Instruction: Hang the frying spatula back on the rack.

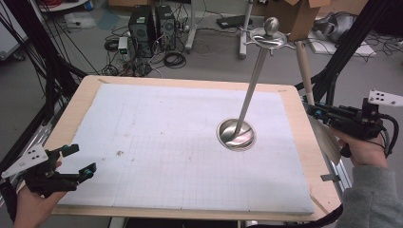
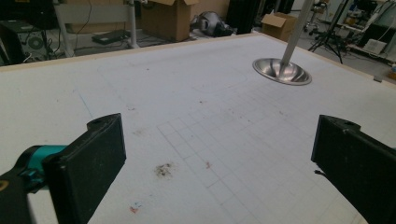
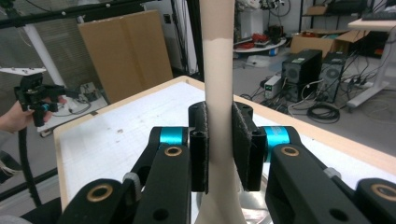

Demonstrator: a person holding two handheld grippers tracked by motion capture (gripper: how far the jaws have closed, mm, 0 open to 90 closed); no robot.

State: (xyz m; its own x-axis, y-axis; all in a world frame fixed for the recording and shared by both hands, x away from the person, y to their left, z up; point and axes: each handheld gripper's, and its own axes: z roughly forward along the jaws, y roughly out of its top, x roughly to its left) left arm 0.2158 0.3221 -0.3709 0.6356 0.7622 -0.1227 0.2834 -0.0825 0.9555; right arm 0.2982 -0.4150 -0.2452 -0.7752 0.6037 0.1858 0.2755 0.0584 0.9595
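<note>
Beige spatula handle [image 3: 218,70] is already clamped in the right tool [image 3: 219,149], while the left tool [image 2: 215,154] waits wide open and empty, metal stand [image 1: 236,133] not yet loaded.

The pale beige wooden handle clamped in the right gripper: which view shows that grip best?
The right gripper view: the pale beige wooden handle stands upright, pressed between both pads of the right gripper. The high view shows it small at the table's right edge. The left gripper view adds nothing about the grip.

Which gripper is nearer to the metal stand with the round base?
Right. The right gripper, shut on a beige handle, is beside the metal stand; the left gripper is at the opposite table corner.
</note>
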